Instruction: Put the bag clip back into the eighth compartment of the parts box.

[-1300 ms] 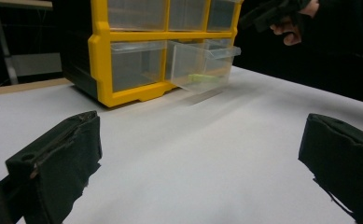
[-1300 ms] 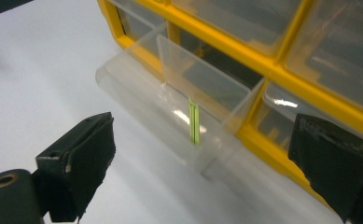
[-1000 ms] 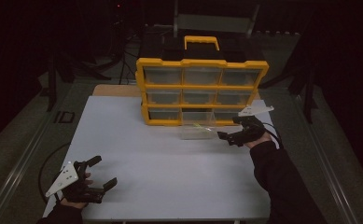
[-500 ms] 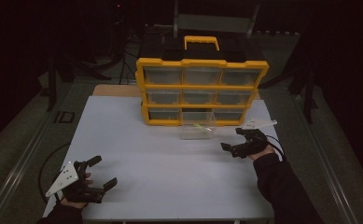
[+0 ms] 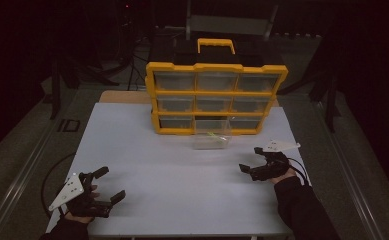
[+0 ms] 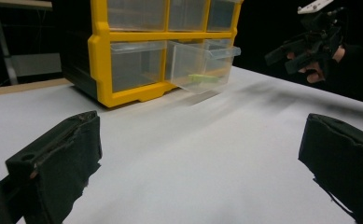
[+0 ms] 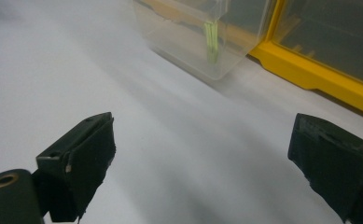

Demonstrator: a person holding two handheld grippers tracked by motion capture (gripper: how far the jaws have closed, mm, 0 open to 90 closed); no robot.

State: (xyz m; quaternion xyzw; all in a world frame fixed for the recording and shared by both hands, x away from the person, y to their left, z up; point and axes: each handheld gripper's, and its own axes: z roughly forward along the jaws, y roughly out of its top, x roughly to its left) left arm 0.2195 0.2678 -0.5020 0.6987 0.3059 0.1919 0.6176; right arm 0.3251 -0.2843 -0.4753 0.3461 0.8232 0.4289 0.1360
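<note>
We see yellow drawer organizer [image 5: 216, 90] at bench [image 5: 182, 175] rear, bottom-middle clear drawer [image 5: 211, 135] pulled out toward us, thin green item [image 5: 213, 135] inside, long axis roughly left-right. Left gripper [image 5: 102, 192] and right gripper [image 5: 249, 160] jaws wide apart, holding nothing.

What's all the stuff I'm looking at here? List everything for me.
Yellow plastic drawer cabinet with clear drawers: one, yellow and black, far middle of table.
Clear plastic drawer: one, transparent, pulled out of the cabinet's bottom row.
Thin green item: one, green, inside that drawer; kind unclear.
White table: one, white, under everything.
Left gripper: one, black, near left corner, fingers open.
Right gripper: one, black, right side, fingers open.
</note>
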